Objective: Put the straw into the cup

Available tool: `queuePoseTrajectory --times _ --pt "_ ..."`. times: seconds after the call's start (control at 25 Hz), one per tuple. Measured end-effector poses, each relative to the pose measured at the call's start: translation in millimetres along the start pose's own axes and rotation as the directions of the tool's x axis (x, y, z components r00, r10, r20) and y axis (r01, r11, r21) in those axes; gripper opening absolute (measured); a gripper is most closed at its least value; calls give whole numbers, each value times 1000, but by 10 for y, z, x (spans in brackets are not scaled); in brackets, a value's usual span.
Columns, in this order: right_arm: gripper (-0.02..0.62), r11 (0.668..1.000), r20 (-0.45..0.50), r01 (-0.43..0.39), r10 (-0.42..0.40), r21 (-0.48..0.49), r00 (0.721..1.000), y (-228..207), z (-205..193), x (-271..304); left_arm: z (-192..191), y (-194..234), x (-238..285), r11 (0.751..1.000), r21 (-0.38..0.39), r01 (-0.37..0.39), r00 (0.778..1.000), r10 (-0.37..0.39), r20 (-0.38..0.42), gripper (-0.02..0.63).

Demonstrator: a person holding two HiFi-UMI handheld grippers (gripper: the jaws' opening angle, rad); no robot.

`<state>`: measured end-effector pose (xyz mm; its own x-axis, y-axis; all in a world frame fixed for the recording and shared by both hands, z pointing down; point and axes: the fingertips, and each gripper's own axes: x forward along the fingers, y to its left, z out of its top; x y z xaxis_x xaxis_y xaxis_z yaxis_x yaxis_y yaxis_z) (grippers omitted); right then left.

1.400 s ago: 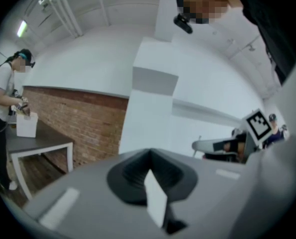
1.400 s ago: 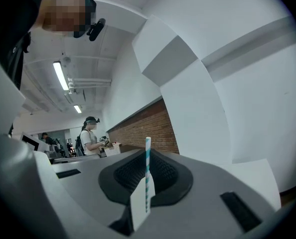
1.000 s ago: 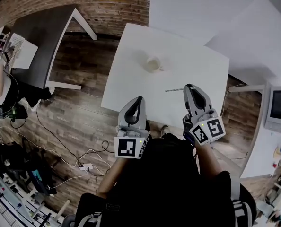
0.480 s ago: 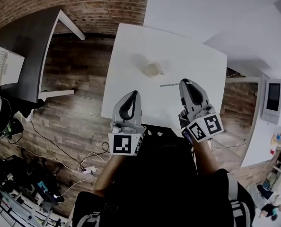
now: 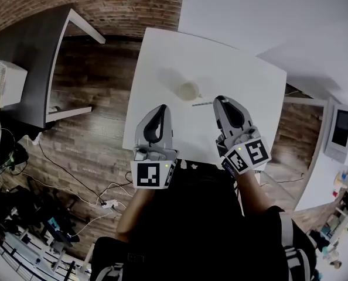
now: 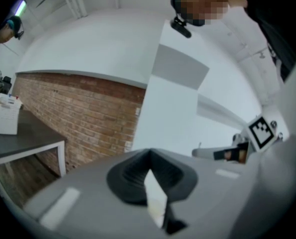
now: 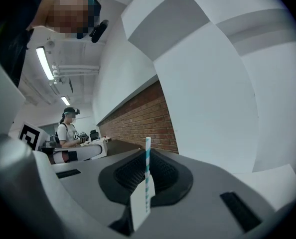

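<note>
Now | right hand-held gripper (image 5: pixel 219 99) clamped on thin teal-striped straw (image 7: pixel 147 151) | left hand-held gripper (image 5: pixel 162 108) closed, empty | round pale cup (image 5: pixel 189 91)

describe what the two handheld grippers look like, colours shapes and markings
The left gripper and right gripper match: smooth grey shells that taper to a rounded tip, with black ribbed pads set in a dark hollow. Each carries a white cube at the back printed with black square markers and a small green light. No cables show. The person wears a black top.
</note>
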<state>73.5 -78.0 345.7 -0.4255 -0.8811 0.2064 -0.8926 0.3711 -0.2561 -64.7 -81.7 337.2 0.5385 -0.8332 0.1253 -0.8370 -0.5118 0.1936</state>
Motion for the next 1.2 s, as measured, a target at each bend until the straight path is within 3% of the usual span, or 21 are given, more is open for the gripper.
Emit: queuePoseTrajectory --times 0.6,1.2 --pt "22 1000 -96 -25 25 -1 995 -393 -484 437 -333 33 354 999 -40 -26 997 22 -76 5" --pt "21 997 -214 -66 57 -38 975 -438 -1046 754 -808 194 542 994 -105 -38 988 22 -150 5"
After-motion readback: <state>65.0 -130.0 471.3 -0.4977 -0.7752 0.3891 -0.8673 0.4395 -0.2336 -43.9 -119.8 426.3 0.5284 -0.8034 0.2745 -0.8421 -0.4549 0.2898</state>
